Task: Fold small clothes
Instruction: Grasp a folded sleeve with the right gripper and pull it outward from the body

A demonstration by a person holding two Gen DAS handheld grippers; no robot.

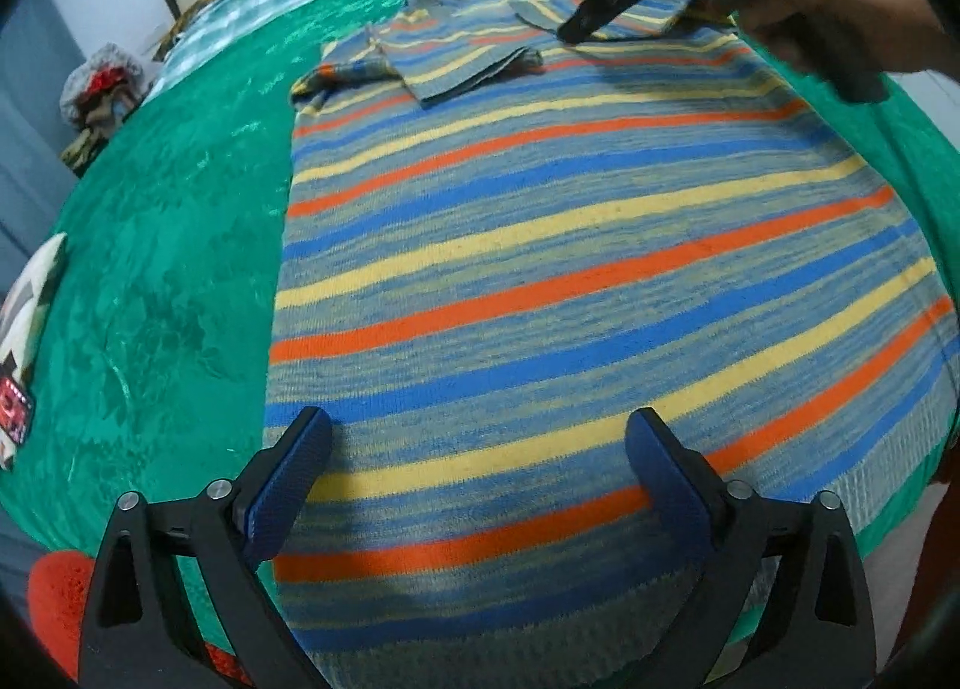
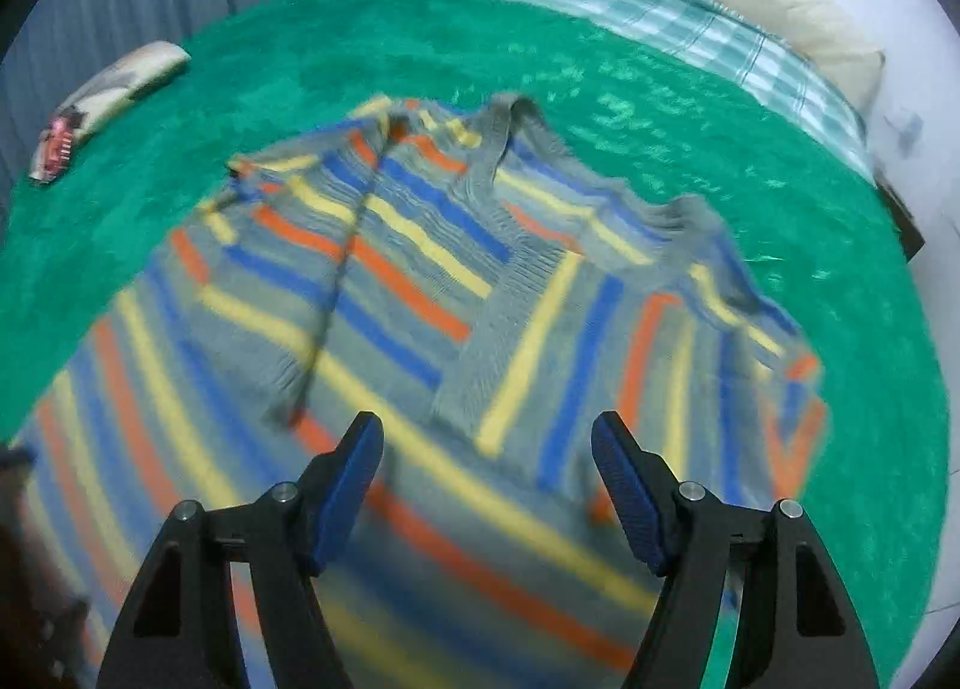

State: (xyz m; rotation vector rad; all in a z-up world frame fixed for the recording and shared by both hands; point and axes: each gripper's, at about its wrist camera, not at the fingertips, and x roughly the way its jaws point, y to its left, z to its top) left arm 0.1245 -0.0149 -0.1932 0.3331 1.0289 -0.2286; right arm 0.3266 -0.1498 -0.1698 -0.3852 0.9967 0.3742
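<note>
A small striped sweater, grey with blue, yellow and orange bands, lies flat on a green blanket. Both sleeves are folded in across its chest. My left gripper is open and empty, hovering over the hem end of the sweater. My right gripper is open and empty above the folded sleeves near the collar; it also shows in the left wrist view as a dark blurred shape with the person's hand behind it.
The green blanket covers a bed. A checked sheet and a pillow lie at the head end. A small printed pouch lies at the bed's edge. A pile of clothes sits beyond the bed.
</note>
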